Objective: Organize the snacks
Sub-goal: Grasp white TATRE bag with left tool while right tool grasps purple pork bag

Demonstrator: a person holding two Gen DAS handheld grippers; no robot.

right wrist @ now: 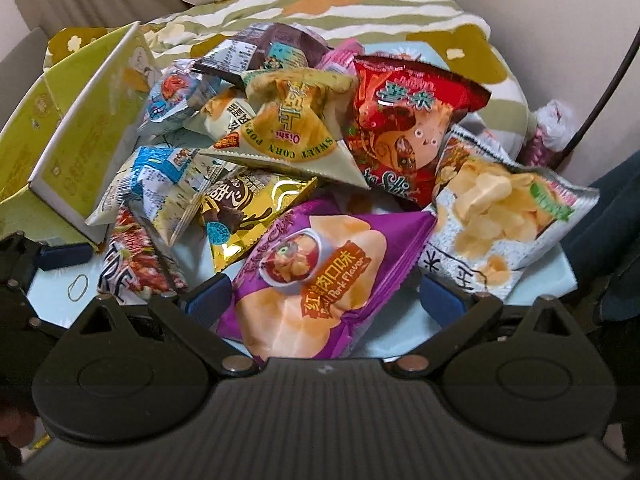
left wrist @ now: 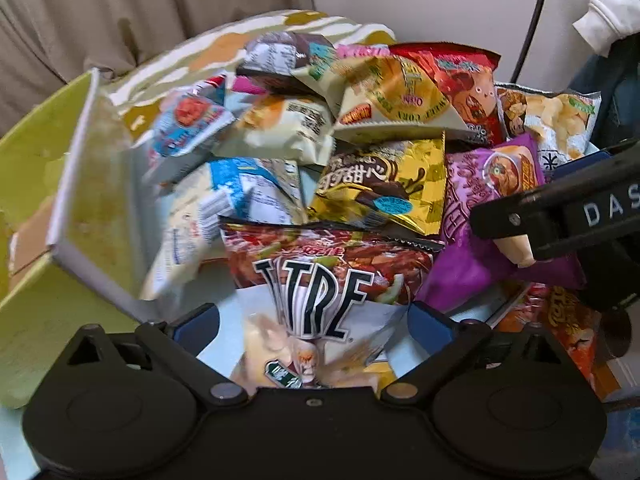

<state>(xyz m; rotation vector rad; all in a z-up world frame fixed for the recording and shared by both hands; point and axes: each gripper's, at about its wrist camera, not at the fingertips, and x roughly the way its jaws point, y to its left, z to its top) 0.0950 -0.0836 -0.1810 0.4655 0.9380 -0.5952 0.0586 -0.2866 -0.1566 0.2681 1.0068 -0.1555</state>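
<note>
Snack bags are lying heaped on a pale blue surface (right wrist: pixel 560 264), beside a tilted green box (left wrist: pixel 44 184). The left gripper (left wrist: pixel 312 328) is gaping wide around the red bag (left wrist: pixel 320 264) (its lower edge is lying between the fingers, ungripped). The right gripper (right wrist: pixel 324 300) is likewise spreading wide, the purple bag (right wrist: pixel 320 268) lying loose between its blue pads.
</note>
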